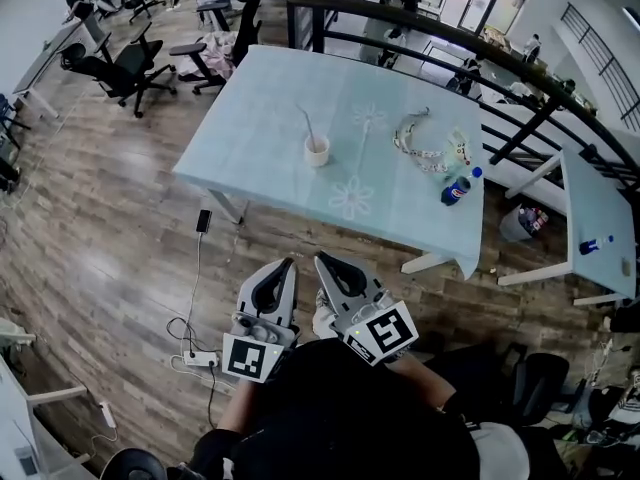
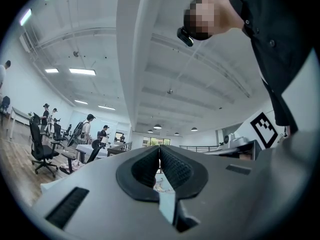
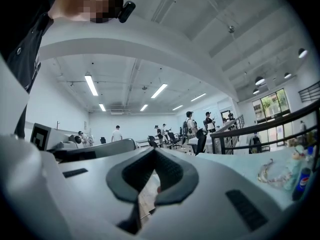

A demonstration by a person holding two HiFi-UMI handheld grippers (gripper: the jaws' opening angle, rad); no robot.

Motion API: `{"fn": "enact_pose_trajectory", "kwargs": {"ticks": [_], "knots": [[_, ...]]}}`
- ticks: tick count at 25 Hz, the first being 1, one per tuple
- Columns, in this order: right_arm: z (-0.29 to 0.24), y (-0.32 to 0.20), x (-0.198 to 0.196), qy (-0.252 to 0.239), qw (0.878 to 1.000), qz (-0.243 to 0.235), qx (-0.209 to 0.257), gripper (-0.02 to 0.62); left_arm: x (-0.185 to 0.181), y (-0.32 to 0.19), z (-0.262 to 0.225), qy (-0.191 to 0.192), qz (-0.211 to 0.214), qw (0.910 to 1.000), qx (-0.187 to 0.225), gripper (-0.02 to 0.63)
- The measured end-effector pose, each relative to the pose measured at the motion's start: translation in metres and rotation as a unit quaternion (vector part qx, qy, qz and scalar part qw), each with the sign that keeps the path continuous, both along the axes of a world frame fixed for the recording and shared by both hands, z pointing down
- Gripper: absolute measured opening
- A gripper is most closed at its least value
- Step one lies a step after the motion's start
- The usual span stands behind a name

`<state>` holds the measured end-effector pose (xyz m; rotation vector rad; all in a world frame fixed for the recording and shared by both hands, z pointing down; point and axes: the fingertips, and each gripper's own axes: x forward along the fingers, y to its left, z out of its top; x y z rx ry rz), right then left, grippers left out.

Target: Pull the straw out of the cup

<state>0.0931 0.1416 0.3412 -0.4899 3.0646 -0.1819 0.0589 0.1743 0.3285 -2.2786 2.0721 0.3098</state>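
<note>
a pale blue table (image 1: 270, 118) carries a cup (image 1: 317, 151) holding a straw (image 1: 306, 123), a tangled cord (image 1: 430, 156) and a bottle (image 1: 457, 188) near its right edge.

The cup (image 1: 317, 152) is small and of a pale cream colour. It stands upright on the light blue table (image 1: 250, 118), somewhat left of the middle of the top and well away from every edge. Its mouth is open and turned upward. The straw (image 1: 306, 125) is thin and pale grey. Its lower end is inside the cup and it leans at the rim, tilted toward the upper left in the head view, so its upper end rises clear above the cup. Whether the straw has a bend cannot be told at this size. What is inside the cup cannot be seen.
</note>
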Motion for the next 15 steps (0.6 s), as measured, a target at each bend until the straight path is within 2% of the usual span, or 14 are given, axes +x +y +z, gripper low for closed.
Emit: {"fn": "enact_pose_trajectory", "kwargs": {"ticks": [10, 15], "knots": [[-0.003, -0.073, -0.034, -0.005, 1.0, -0.026, 0.002, 0.009, -0.029, -0.071, -0.003, -0.006, -0.022, 0.9997, -0.001, 0.014], [-0.005, -0.095, -0.046, -0.011, 0.999, -0.031, 0.001, 0.009, -0.038, -0.091, -0.003, -0.01, -0.029, 0.9995, -0.003, 0.014]]}}
